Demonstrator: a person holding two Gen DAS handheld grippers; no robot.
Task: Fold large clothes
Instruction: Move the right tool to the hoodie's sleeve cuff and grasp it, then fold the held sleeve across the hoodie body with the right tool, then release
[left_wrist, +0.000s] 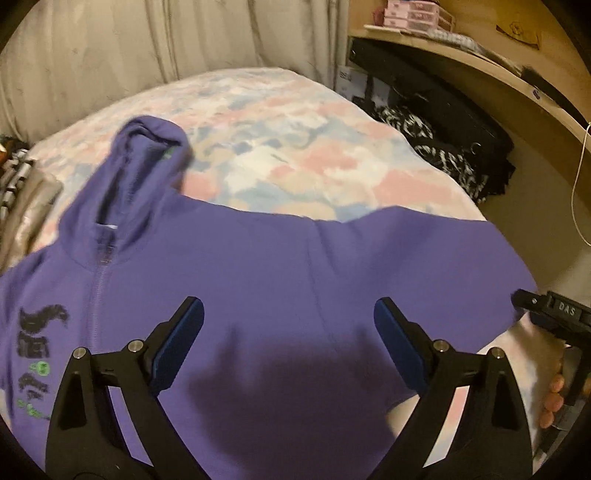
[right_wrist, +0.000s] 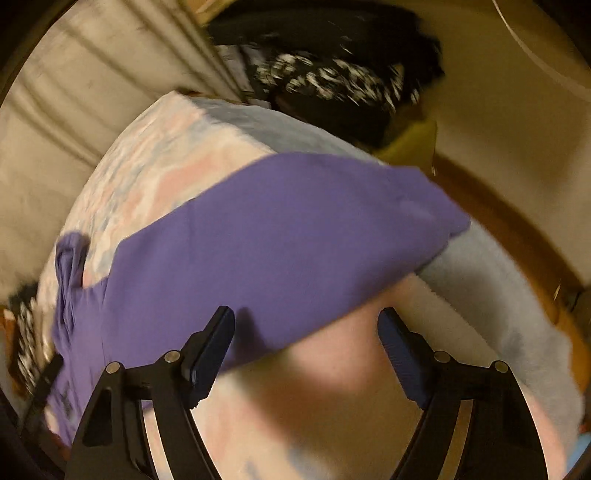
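On the bed (left_wrist: 295, 147), purple zip hoodie (left_wrist: 258, 277) is lying face-up, sleeve trailing off the edge; left gripper (left_wrist: 289, 343) and right gripper (right_wrist: 306, 350) are hovering, jaws apart, empty—judging sleeve wants folding inward first.

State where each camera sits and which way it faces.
Left wrist: above the purple hoodie on the bed, facing its hood; own open jaws show, right gripper at the edge.
Right wrist: over the bed's side, facing the hoodie's sleeve; own open jaws show.
Shared: hoodie, bed, black patterned cloth.
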